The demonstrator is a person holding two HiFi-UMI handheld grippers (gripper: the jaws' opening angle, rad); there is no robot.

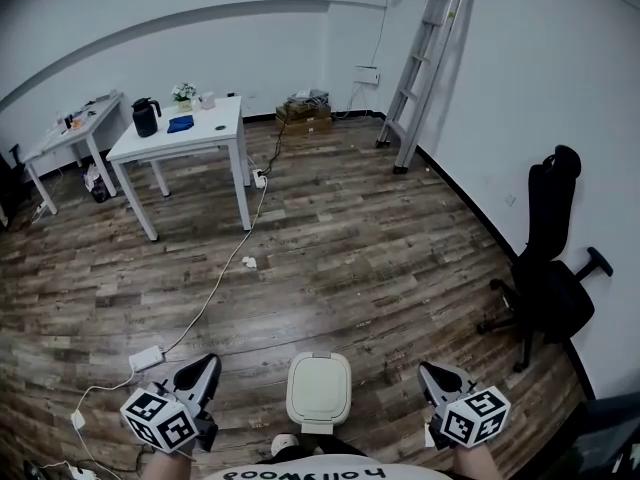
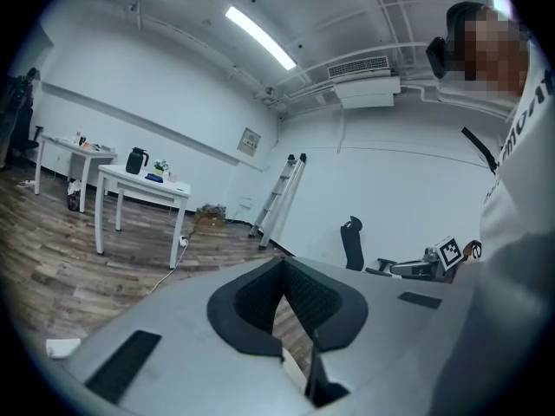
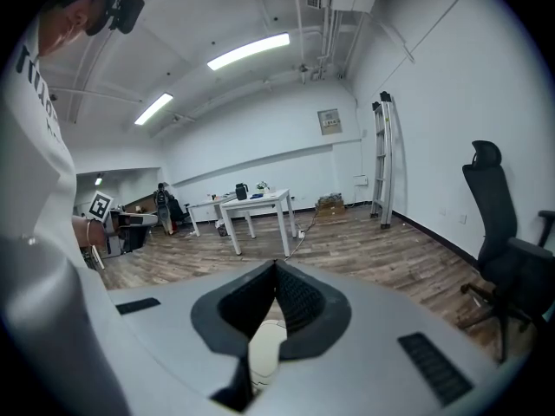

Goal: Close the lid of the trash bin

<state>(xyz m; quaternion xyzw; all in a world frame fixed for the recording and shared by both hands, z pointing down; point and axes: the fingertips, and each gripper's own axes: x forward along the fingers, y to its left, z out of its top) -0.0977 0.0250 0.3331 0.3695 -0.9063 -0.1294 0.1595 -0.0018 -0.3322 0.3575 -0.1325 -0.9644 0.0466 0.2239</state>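
Observation:
A cream-white trash bin stands on the wood floor just in front of the person's feet, and its lid lies flat on top. My left gripper hangs to the bin's left and my right gripper to its right, both about a hand's width from it and touching nothing. In the left gripper view, the left gripper has its jaw tips meeting, with only floor behind. The right gripper is likewise shut, and part of the trash bin shows below its tips.
A white table with a black kettle stands at the back left. A white cable runs across the floor to a power strip. A ladder leans on the back right wall. A black office chair stands at the right.

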